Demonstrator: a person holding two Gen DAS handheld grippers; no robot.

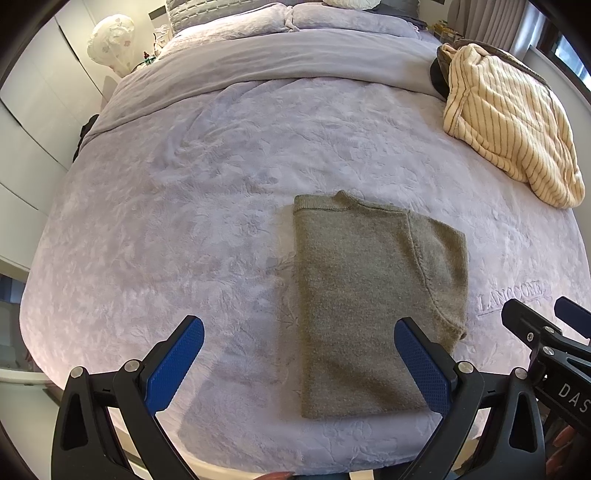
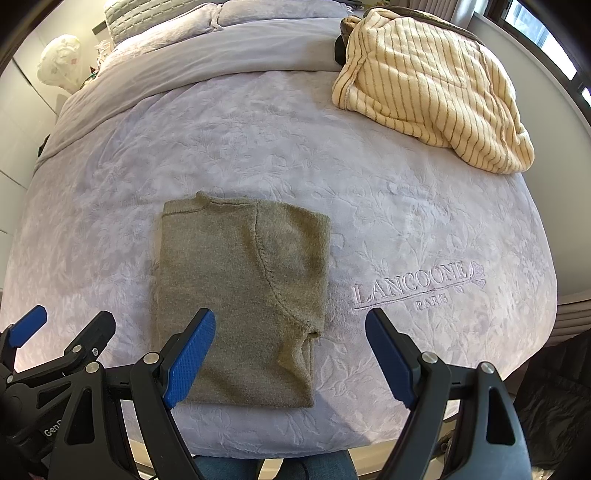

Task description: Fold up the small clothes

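Observation:
An olive-green knitted garment [image 1: 373,295] [image 2: 240,288] lies flat on the lavender bedspread [image 1: 184,221] [image 2: 406,221], folded into a narrow rectangle with its collar at the far end. My left gripper [image 1: 299,332] hovers open above the near left part of it, blue pads wide apart, nothing between them. My right gripper [image 2: 290,326] hovers open above the garment's near right corner, also holding nothing. The right gripper's fingers [image 1: 532,325] show at the right edge of the left wrist view, and the left gripper's fingers [image 2: 55,332] at the left edge of the right wrist view.
A cream striped fleece garment [image 1: 509,129] [image 2: 432,85] lies bunched at the far right of the bed. Pillows [image 1: 229,14] and a folded-back duvet [image 2: 221,51] fill the head end. White cupboards [image 1: 37,122] stand at the left. The bed's near edge is just below the grippers.

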